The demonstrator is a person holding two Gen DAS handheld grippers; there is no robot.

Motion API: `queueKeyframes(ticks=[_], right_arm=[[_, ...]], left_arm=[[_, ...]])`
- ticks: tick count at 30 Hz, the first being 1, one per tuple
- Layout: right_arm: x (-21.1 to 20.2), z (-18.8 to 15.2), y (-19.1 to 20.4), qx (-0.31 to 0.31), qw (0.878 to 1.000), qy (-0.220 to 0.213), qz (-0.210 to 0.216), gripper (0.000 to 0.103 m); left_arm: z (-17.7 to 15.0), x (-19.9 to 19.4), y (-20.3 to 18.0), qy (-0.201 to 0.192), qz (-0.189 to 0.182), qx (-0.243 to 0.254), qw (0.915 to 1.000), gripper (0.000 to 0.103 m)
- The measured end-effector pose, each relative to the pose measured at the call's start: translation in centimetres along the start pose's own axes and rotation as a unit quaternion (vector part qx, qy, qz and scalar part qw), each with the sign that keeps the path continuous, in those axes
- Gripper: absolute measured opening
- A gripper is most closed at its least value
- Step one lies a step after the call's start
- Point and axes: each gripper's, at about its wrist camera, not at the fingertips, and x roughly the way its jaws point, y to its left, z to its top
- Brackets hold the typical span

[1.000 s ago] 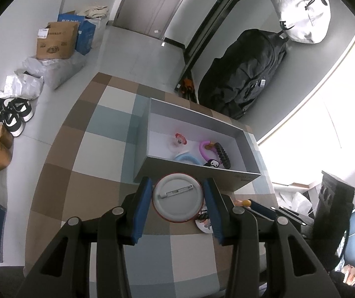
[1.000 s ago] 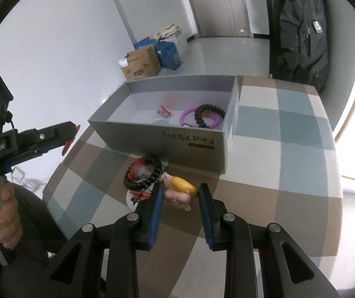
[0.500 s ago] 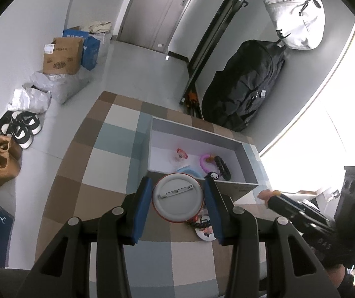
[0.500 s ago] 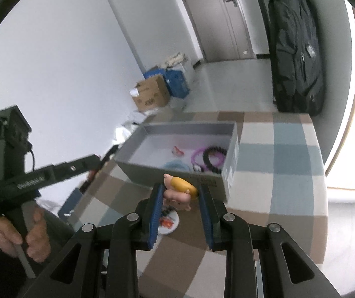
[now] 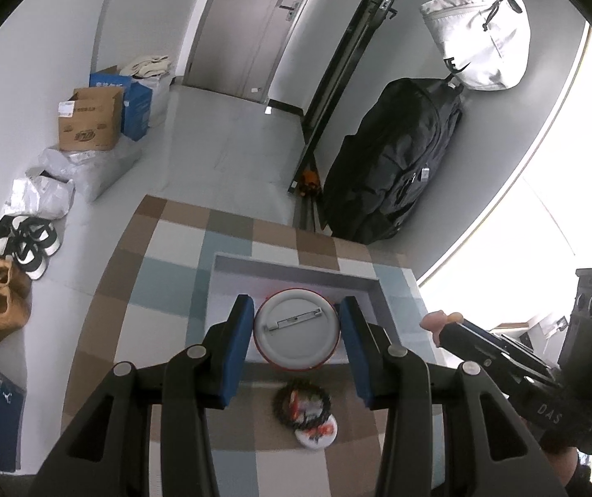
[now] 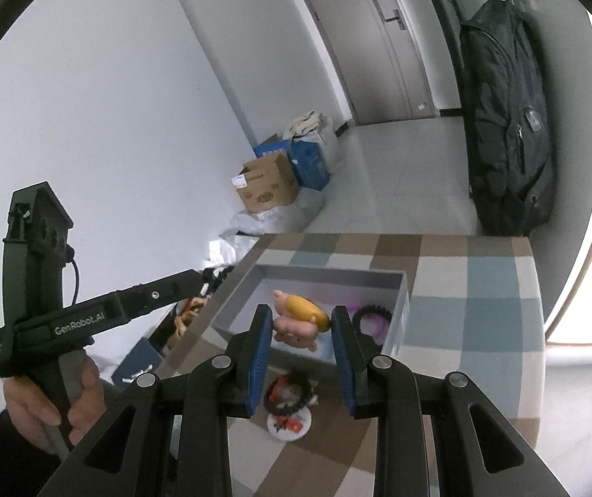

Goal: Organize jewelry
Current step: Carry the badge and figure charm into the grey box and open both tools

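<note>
Claws both carry loads above the checked tabletop (image 5: pixel 163 323), seemingly for dropping into the grey box (image 6: pixel 403 319): left claw (image 5: pixel 297 329) clamps a round pin badge (image 5: pixel 297 327) by its rim, right claw (image 6: pixel 300 327) pinches a pink-and-yellow toy figure (image 6: pixel 300 321), together hiding much of the box's contents.

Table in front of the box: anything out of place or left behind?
Yes. A black beaded bracelet lies atop a small round badge on the checked tablecloth, outside the grey box. Both grippers already hold other pieces. Nothing looks spilled or damaged.
</note>
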Motion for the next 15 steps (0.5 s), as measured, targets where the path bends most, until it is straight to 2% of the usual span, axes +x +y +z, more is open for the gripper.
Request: queueKeyframes(ticks=[15], right_arm=[[5.0, 3.3, -2.2, -0.005, 1.0, 0.019, 0.017, 0.028]], left_arm=[[2.1, 4.8, 0.0, 0.03, -0.012, 0.004, 0.9995, 0.037]])
